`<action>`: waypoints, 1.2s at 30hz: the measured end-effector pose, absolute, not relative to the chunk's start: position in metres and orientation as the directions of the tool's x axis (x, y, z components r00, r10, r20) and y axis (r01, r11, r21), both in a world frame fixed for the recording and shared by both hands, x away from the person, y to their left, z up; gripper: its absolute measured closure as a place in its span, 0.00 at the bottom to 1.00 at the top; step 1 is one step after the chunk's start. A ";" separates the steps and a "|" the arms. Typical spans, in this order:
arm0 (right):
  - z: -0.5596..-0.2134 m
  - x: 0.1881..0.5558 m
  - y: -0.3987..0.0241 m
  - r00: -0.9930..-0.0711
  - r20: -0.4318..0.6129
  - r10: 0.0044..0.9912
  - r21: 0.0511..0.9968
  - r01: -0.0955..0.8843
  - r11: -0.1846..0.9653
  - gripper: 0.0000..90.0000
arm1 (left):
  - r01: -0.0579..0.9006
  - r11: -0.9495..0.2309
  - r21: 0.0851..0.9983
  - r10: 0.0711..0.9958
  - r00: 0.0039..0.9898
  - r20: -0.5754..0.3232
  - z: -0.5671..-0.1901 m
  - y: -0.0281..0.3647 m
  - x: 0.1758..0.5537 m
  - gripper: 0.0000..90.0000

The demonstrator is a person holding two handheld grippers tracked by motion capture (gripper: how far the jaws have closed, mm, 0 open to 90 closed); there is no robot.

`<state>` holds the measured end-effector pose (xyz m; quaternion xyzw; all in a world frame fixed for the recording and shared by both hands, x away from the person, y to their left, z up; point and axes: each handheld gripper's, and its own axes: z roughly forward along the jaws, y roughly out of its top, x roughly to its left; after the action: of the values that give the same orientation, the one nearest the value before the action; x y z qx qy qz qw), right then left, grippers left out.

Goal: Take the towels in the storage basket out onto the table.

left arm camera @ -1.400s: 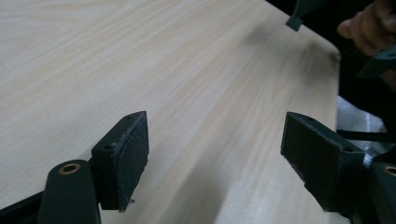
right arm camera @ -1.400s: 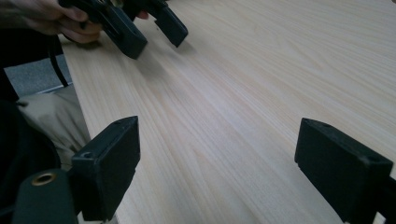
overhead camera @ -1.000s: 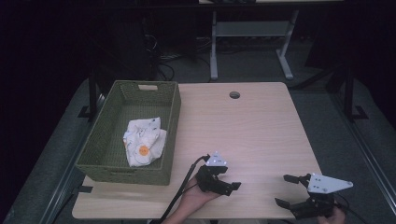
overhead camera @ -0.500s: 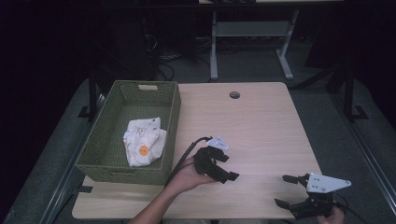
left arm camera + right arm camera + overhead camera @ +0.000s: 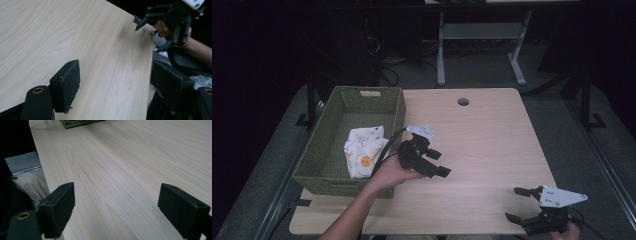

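Wide apart, jaws of left gripper (image 5: 438, 163), holding nothing, above light wooden table (image 5: 492, 130) just beside green woven basket (image 5: 337, 125). Likewise spread and empty, right gripper (image 5: 518, 204) at near right table edge. Inside basket, crumpled white cloth (image 5: 364, 150) with orange spot and small prints, lying toward near side.

Crumpled white cloth (image 5: 364, 150) in green basket (image 5: 337, 107)

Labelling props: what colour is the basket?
Olive green woven basket, clearest in the high view.
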<state>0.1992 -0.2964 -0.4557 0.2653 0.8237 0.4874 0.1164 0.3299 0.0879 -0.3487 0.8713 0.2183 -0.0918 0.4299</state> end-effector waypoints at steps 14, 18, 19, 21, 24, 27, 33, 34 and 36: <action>-0.457 0.200 -0.295 -0.835 0.071 0.545 0.860 0.328 0.391 0.15 | 0.523 -0.476 0.707 0.368 0.849 -0.380 -0.326 0.134 0.352 0.27; -0.457 0.200 -0.294 -0.839 0.068 0.541 0.859 0.325 0.396 0.15 | 0.528 -0.473 0.705 0.371 0.846 -0.384 -0.324 0.142 0.355 0.27; -0.457 0.200 -0.294 -0.838 0.071 0.541 0.858 0.328 0.394 0.15 | 0.546 -0.456 0.703 0.384 0.833 -0.398 -0.324 0.147 0.356 0.27; -0.456 0.200 -0.294 -0.839 0.071 0.539 0.860 0.326 0.393 0.15 | 0.547 -0.454 0.703 0.389 0.832 -0.396 -0.323 0.153 0.358 0.27; -0.456 0.200 -0.294 -0.839 0.069 0.540 0.862 0.323 0.392 0.15 | 0.548 -0.444 0.709 0.389 0.831 -0.398 -0.323 0.158 0.360 0.27; -0.456 0.200 -0.294 -0.839 0.070 0.540 0.861 0.324 0.392 0.15 | 0.564 -0.424 0.709 0.407 0.818 -0.407 -0.323 0.168 0.363 0.27; -0.456 0.201 -0.296 -0.836 0.067 0.544 0.864 0.321 0.387 0.15 | 0.586 -0.384 0.713 0.430 0.798 -0.424 -0.324 0.189 0.369 0.27; -0.456 0.201 -0.296 -0.836 0.067 0.544 0.864 0.321 0.387 0.15 | 0.586 -0.384 0.713 0.430 0.798 -0.424 -0.324 0.189 0.369 0.27; -0.456 0.201 -0.296 -0.836 0.066 0.545 0.865 0.320 0.386 0.15 | 0.590 -0.373 0.716 0.438 0.792 -0.425 -0.324 0.195 0.370 0.27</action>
<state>0.2005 -0.2965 -0.4561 0.2625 0.8244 0.4880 0.1155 0.3703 0.1953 -0.3239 0.8244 0.3116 -0.0818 0.4654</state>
